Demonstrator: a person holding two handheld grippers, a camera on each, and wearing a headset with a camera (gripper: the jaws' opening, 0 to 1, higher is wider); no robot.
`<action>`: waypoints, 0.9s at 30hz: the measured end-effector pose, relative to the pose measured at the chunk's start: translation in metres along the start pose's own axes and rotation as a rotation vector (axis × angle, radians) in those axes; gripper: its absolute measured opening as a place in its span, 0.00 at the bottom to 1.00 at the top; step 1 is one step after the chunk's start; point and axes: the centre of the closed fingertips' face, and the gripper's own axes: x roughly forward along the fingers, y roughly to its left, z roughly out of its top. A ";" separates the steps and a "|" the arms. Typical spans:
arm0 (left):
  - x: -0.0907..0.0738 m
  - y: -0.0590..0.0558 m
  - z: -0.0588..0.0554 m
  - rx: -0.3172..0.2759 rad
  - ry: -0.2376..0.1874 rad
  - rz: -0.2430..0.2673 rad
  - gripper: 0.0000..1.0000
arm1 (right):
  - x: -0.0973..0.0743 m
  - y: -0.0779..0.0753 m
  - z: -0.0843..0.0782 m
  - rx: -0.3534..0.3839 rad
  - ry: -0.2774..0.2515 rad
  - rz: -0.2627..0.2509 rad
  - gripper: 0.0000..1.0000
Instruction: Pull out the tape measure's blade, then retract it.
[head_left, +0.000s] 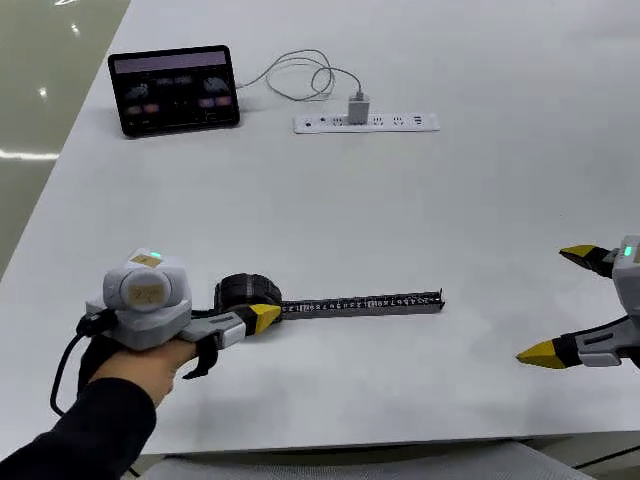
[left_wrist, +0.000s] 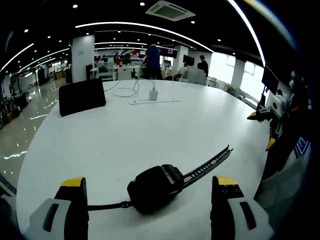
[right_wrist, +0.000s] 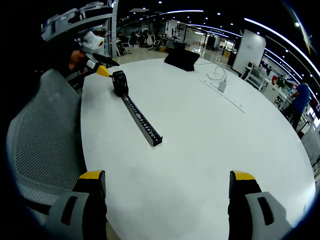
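A black tape measure (head_left: 246, 291) lies on the white table (head_left: 420, 200), its blade (head_left: 365, 303) pulled out flat to the right and ending in a hook (head_left: 438, 299). My left gripper (head_left: 250, 302), held in a hand, stands open around the case. In the left gripper view the case (left_wrist: 155, 187) sits between the two yellow-tipped jaws, which do not touch it, and the blade (left_wrist: 210, 162) runs off to the upper right. My right gripper (head_left: 555, 302) hovers open at the table's right side, well clear of the hook. From there I see the blade (right_wrist: 139, 119) ahead of the right gripper (right_wrist: 168, 175).
A dark tablet (head_left: 175, 88) stands propped at the far left. Beside it lies a white power strip (head_left: 365, 122) with a plugged charger and looped cable (head_left: 300, 75). The table's front edge is close to me. A grey mesh chair (right_wrist: 40, 150) sits at that edge.
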 end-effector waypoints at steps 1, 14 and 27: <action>0.002 0.000 -0.001 -0.004 -0.002 0.013 1.00 | 0.003 0.002 0.002 -0.009 0.001 0.007 0.98; 0.020 -0.016 -0.007 -0.002 -0.092 0.100 1.00 | 0.030 0.018 0.027 -0.066 -0.004 0.081 0.95; 0.043 0.001 -0.022 -0.022 -0.125 0.122 1.00 | 0.071 0.017 0.035 -0.237 0.072 0.212 0.82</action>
